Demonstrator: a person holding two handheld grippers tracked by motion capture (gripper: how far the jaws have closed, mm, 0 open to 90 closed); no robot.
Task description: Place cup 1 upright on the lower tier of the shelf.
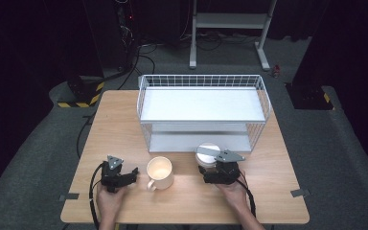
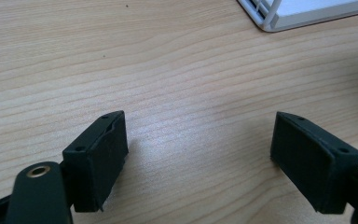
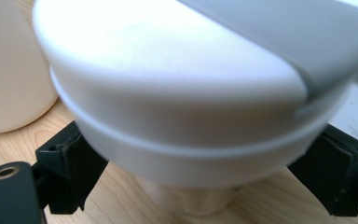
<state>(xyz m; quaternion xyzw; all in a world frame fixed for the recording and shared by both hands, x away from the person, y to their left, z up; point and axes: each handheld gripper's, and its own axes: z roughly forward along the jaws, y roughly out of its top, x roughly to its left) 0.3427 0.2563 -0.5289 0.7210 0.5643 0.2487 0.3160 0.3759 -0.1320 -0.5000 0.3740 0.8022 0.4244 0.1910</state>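
- Fingers (image 3: pixel 70 172) of right gripper (image 1: pixel 219 168) are bracketing white round lidded container (image 1: pixel 208 154), at cream ceramic mug's (image 1: pixel 160 172) three o'clock; grip uncertain.
- Left gripper (image 2: pixel 200 154) is idling, jaws wide, empty.
- Grasping step; next likely needs firm closing, then lifting toward white wire shelf rack (image 1: pixel 202 111) at twelve o'clock.

white wire two-tier rack (image 1: pixel 201 103) at table's far side | light wood-grain table (image 1: pixel 124 124) | cream ceramic mug w/ handle (image 1: pixel 159 173) near front edge, upright
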